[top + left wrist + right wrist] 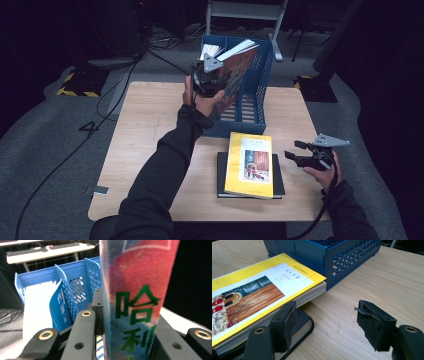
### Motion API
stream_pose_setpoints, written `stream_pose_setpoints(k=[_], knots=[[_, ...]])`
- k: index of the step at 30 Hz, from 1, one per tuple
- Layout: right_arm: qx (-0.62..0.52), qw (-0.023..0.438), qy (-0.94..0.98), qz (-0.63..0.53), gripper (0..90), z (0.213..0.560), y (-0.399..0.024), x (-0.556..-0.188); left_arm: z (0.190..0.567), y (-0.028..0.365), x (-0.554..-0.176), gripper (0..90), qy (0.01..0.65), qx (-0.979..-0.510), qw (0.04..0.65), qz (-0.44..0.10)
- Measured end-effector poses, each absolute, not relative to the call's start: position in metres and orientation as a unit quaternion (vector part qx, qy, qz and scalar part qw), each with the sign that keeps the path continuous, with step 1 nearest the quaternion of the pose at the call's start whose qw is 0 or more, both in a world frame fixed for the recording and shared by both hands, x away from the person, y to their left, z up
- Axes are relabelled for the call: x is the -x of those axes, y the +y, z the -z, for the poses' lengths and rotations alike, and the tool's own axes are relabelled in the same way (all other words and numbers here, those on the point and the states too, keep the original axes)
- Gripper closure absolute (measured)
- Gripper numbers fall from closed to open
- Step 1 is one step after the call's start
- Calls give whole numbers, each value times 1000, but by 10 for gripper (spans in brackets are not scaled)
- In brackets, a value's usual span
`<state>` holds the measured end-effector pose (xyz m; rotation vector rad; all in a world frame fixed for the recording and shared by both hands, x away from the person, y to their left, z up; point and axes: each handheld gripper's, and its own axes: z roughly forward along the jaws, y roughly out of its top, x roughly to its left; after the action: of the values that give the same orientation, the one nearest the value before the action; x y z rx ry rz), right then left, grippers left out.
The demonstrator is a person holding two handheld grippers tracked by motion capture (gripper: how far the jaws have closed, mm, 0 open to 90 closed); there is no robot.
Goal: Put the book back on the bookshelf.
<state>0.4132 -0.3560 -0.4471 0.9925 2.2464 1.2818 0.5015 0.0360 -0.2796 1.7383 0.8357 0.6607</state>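
The left gripper (pixel 214 75) clamps its jaws on a red-covered book (pixel 235 75), holding it upright over the blue slotted file rack (pixel 260 95) at the table's (pixel 145 130) far edge. Toward the near edge, a yellow book (pixel 250 164) lies flat on a black book (pixel 220 175). Near the right edge, the right gripper (pixel 299 151) hovers with its jaws apart and empty.

A dim lab or studio: black curtains (pixel 380 60) close in a lone wooden bench (pixel 145 130) on grey carpet (pixel 50 150), with cables (pixel 115 85) trailing across the floor, yellow-black hazard tape (pixel 75 91) and a white metal stand (pixel 245 12) behind
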Motion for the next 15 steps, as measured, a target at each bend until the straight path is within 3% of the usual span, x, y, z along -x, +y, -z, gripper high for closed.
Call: stream_pose_setpoints(k=[15], knots=[[-345, 182, 799, -457, 328, 447, -354, -411, 296, 2, -539, 745, 415, -696, 493, -315]])
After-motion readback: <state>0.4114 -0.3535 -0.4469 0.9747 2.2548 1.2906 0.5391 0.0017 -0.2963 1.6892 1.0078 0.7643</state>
